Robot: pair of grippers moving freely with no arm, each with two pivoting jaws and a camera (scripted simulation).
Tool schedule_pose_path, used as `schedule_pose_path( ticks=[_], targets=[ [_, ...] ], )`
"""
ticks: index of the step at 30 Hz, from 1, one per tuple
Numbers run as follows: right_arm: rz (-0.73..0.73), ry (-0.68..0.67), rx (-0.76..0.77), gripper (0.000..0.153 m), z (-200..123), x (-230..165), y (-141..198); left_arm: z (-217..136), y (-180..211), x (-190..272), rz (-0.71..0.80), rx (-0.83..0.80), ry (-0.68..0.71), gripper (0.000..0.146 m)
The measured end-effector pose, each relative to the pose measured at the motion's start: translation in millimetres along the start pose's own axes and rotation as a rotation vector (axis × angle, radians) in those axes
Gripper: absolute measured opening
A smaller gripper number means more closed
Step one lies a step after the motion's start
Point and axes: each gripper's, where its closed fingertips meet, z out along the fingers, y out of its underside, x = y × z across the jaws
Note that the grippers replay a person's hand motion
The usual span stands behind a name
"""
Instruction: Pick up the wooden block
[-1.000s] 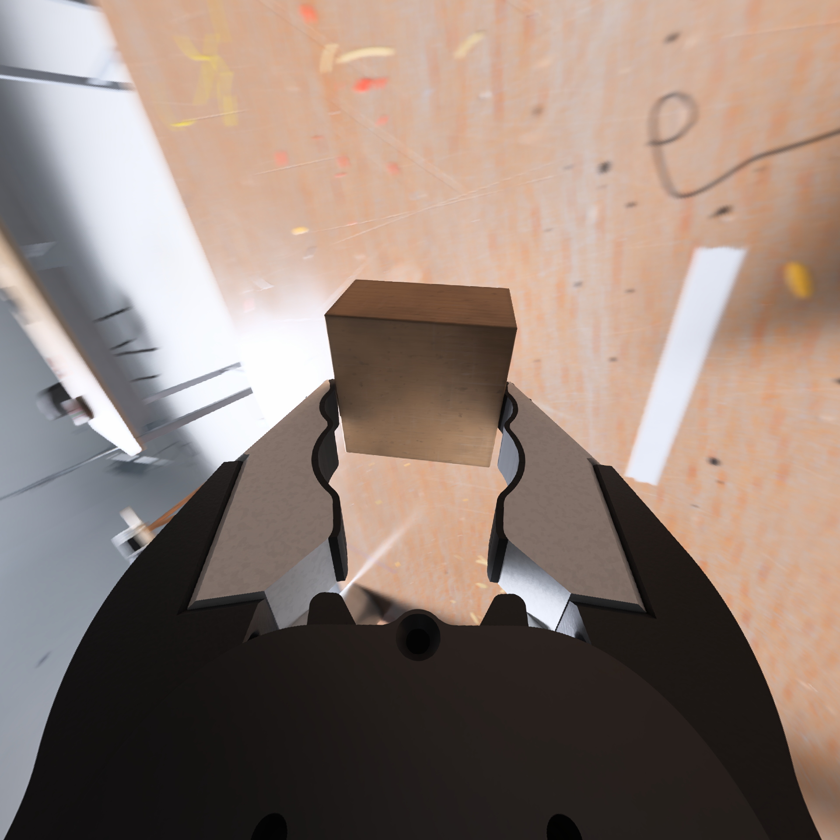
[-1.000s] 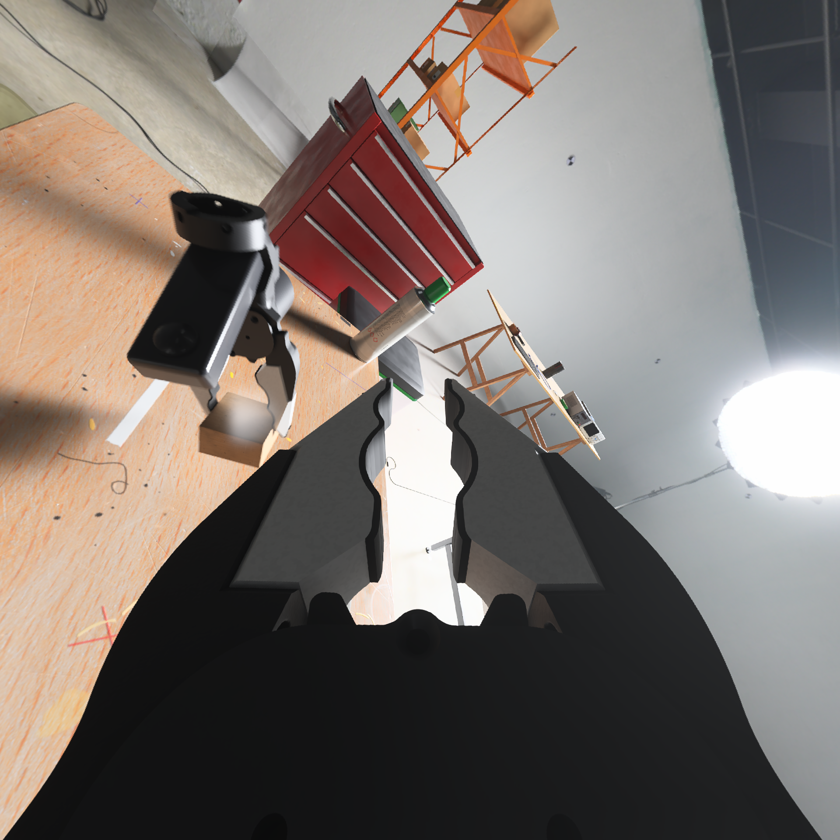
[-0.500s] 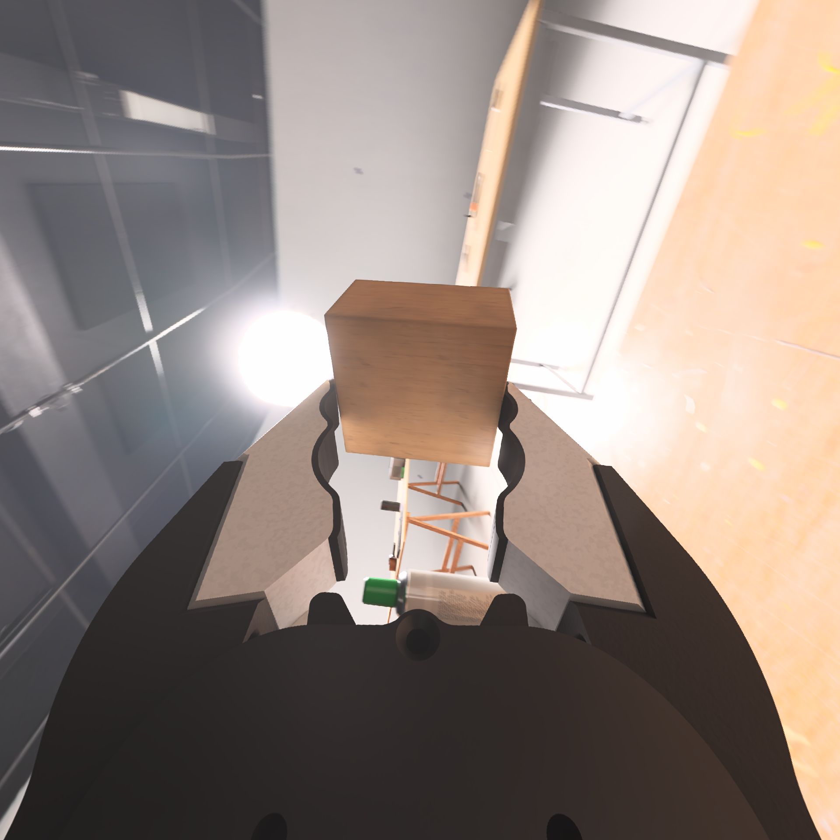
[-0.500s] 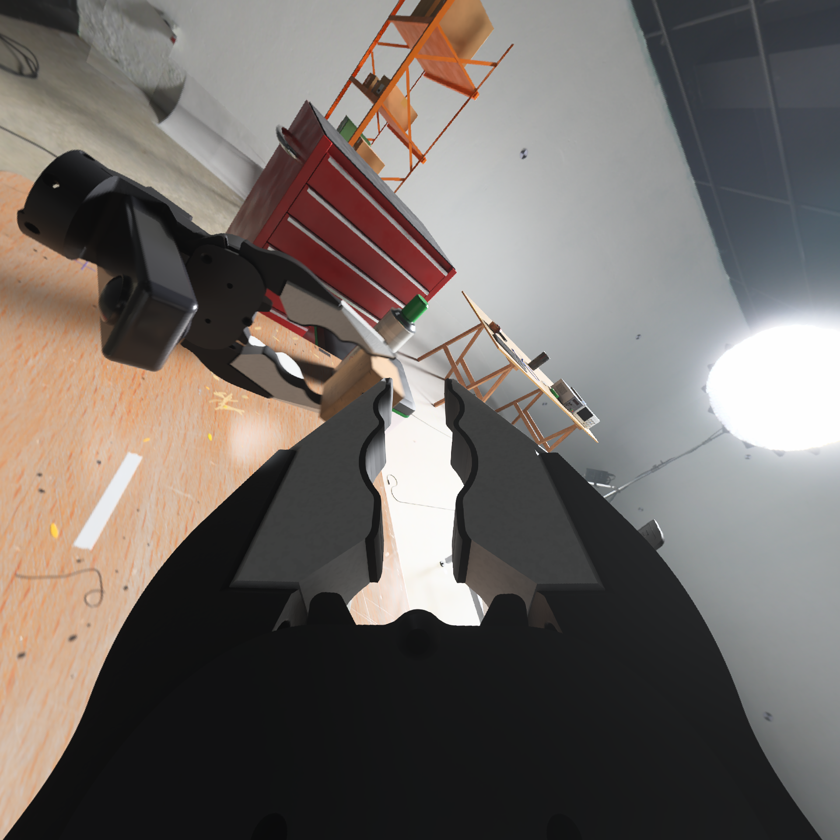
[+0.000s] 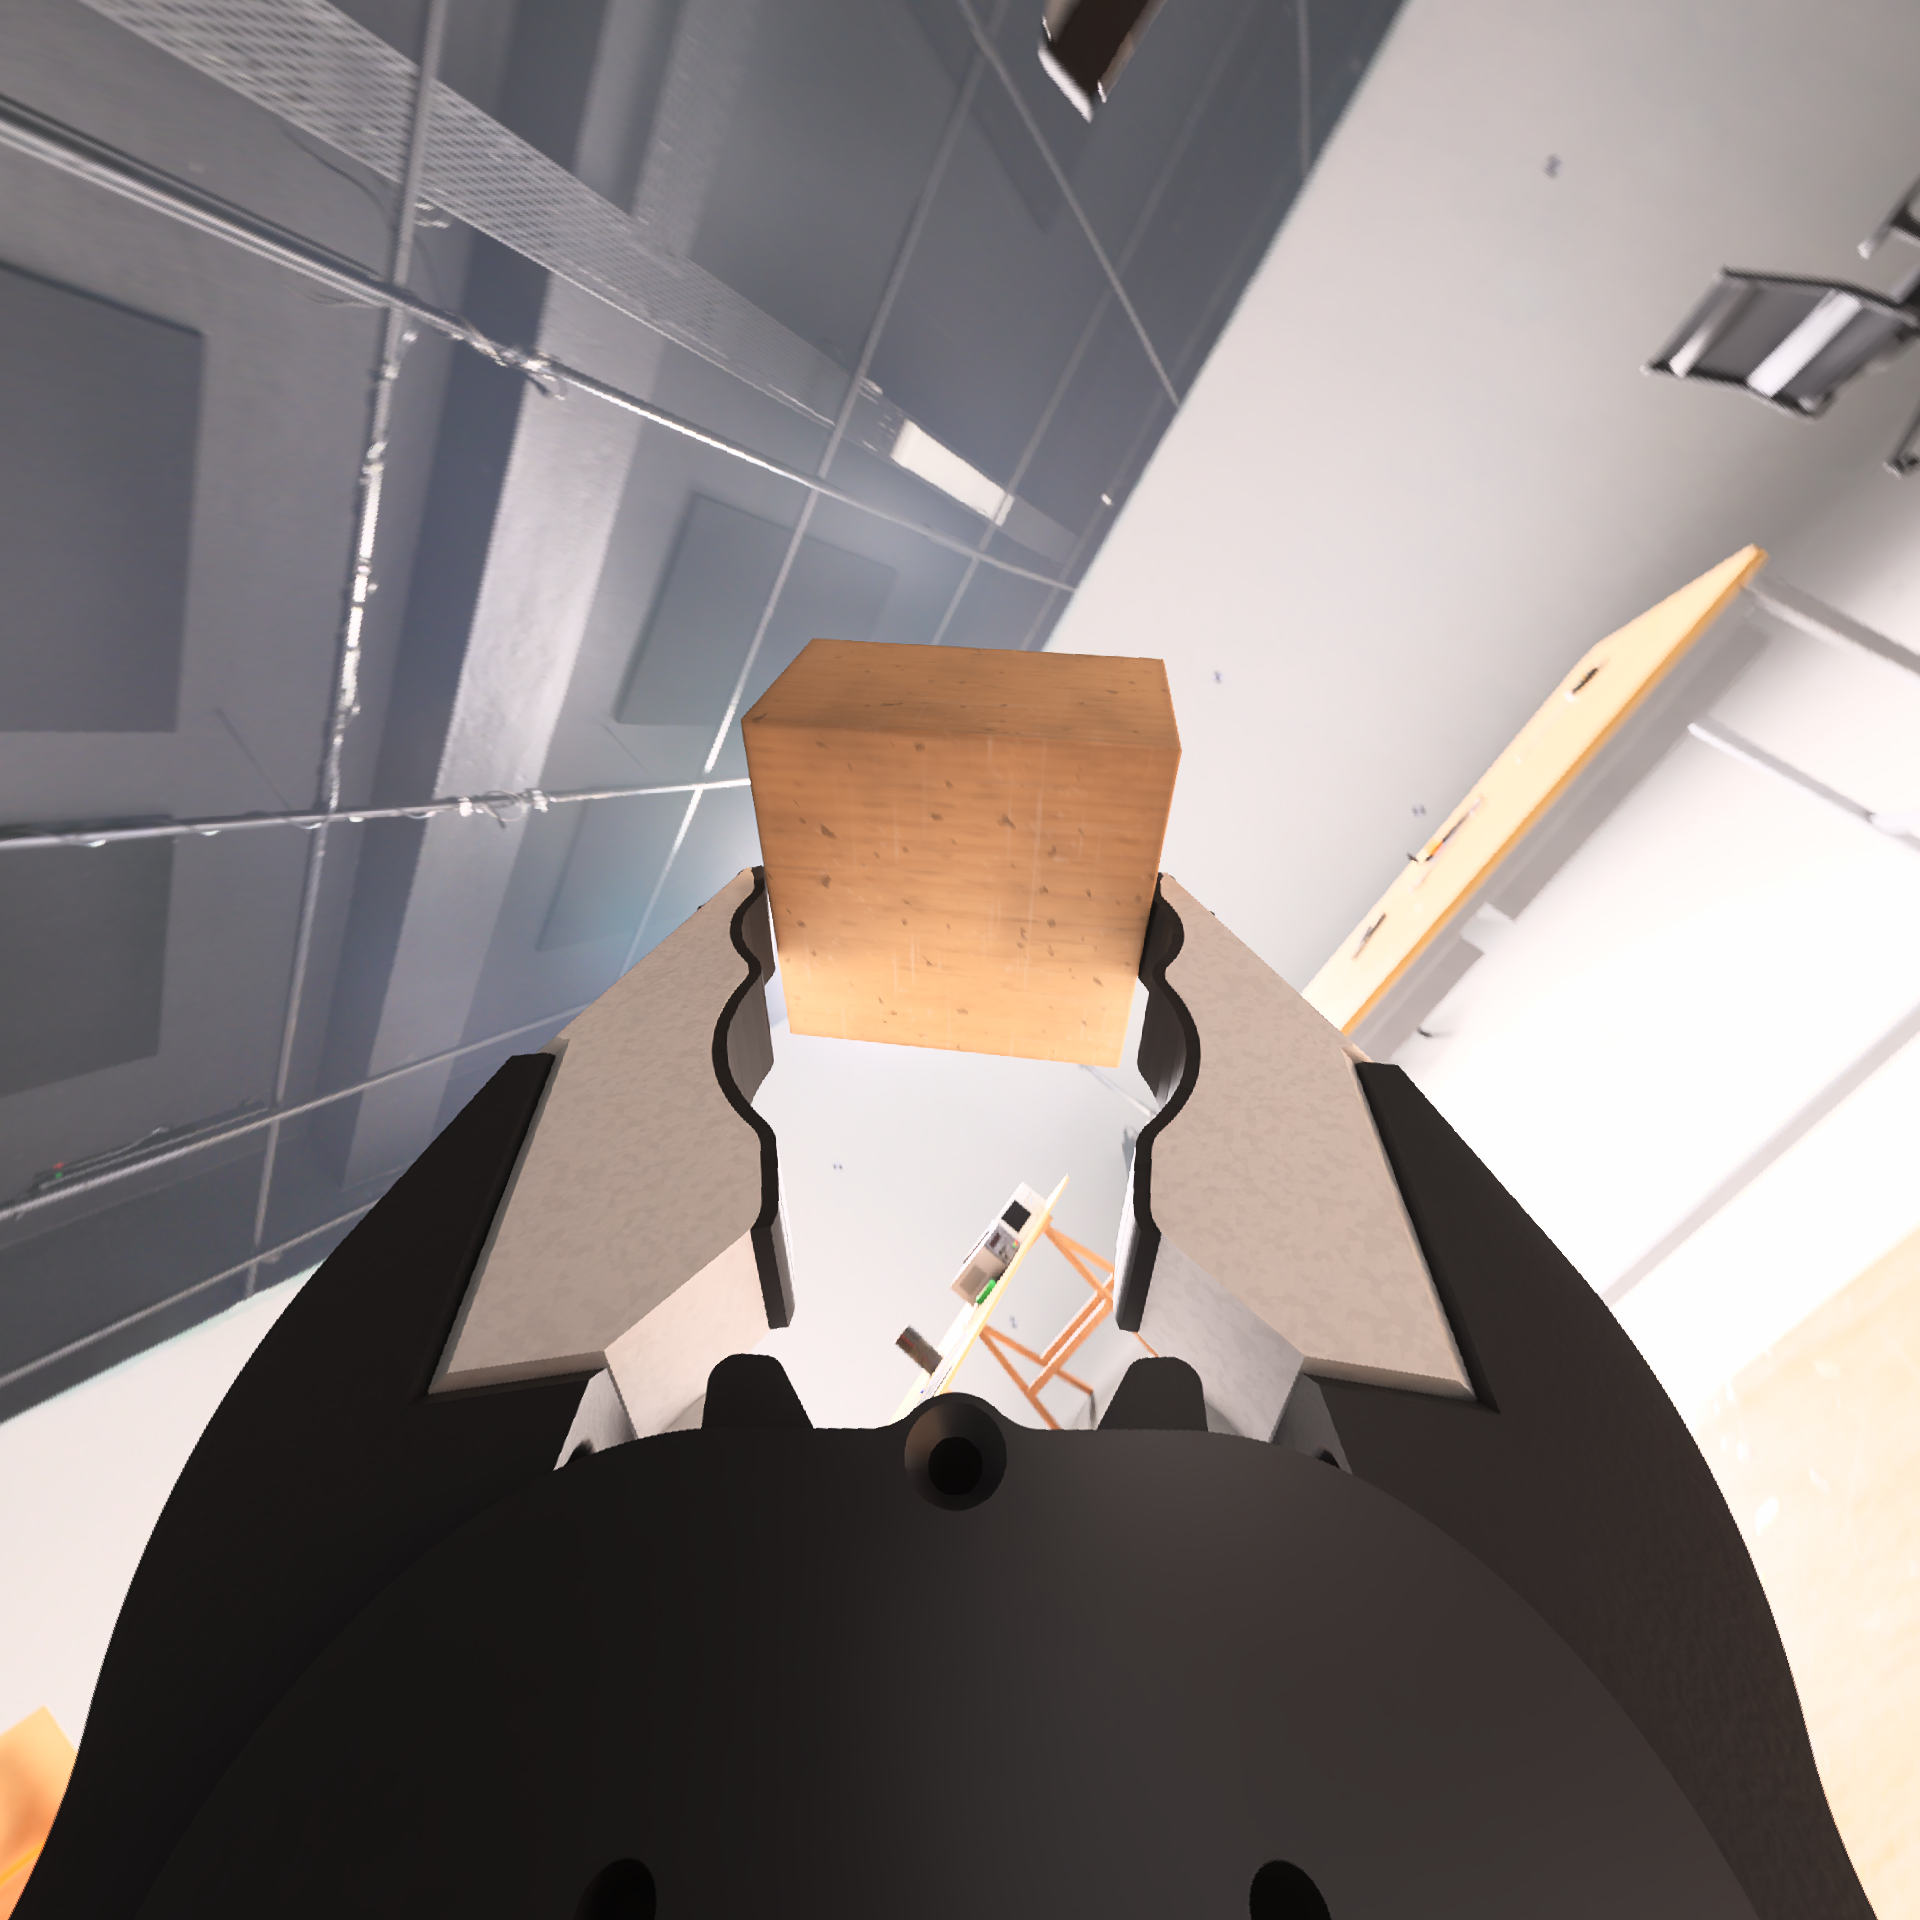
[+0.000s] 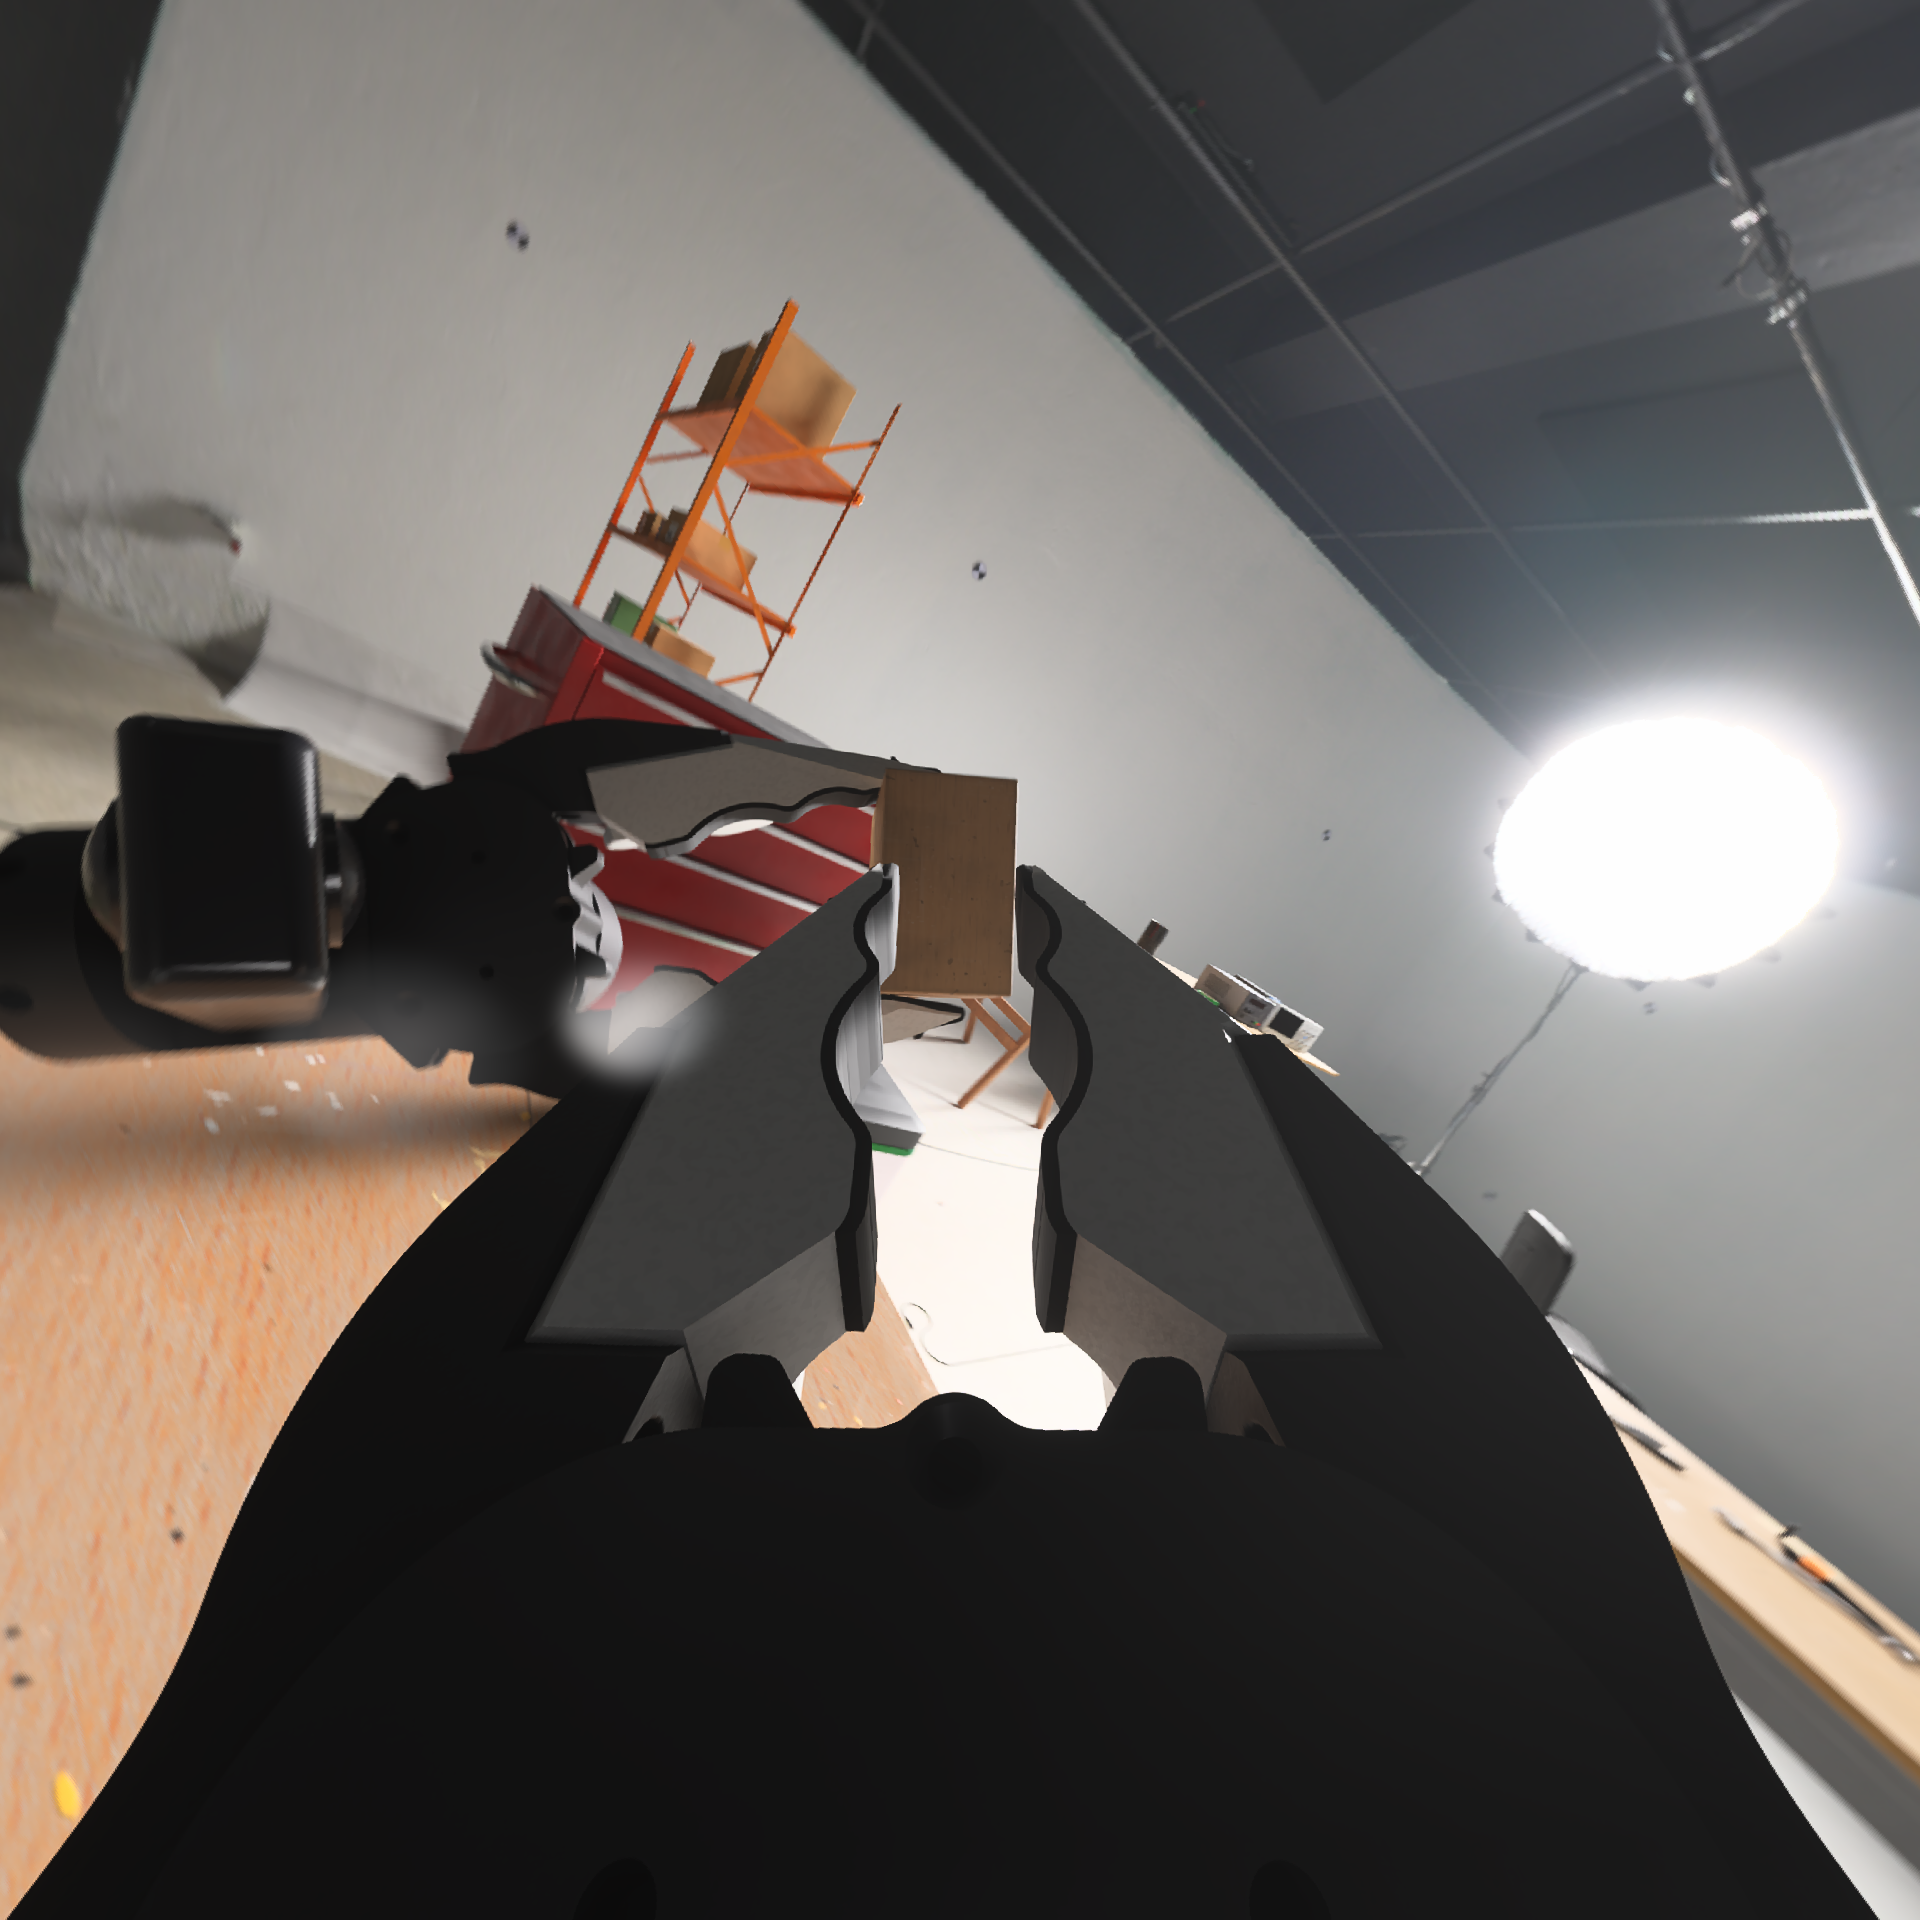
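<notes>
The wooden block (image 5: 961, 852) is a light brown cube. My left gripper (image 5: 958, 889) is shut on it, pinching its two sides with the fingertips, and holds it in the air, pointing up towards the ceiling. In the right wrist view the block (image 6: 951, 883) hangs well above the orange table top (image 6: 208, 1299), with one left finger (image 6: 727, 774) above it and the other below. My right gripper (image 6: 954, 878) is open with a narrow gap and empty. The block lies in line with its tips but farther off.
A red tool chest (image 6: 717, 883) and an orange shelf rack (image 6: 748, 499) stand by the grey wall. A bright lamp (image 6: 1662, 847) glares at the right. A long wooden workbench (image 6: 1766, 1621) runs along the right. A trestle table (image 5: 1039, 1299) shows between the left fingers.
My left gripper has lifted the block off the table and swung from facing the table top to facing the ceiling. In the right wrist view it moved rightwards, in front of my right fingertips.
</notes>
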Motion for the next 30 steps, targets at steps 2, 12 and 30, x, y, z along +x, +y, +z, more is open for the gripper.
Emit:
schedule_pose_path(
  ticks=[2, 12, 30],
  targets=[
    [0.074, 0.010, 0.026, 0.022, 1, 3, 1, 2, -8, -4, -0.029, 0.034, -0.047, 0.071],
    [0.422, -0.041, 0.120, 0.022, 4, 7, -1, 8, -45, -28, -0.097, 0.211, -0.231, 0.071],
    [0.852, -0.132, 0.210, 0.021, -1, 20, -3, 0, -58, -35, -0.099, 0.335, -0.279, 0.071]
  ],
)
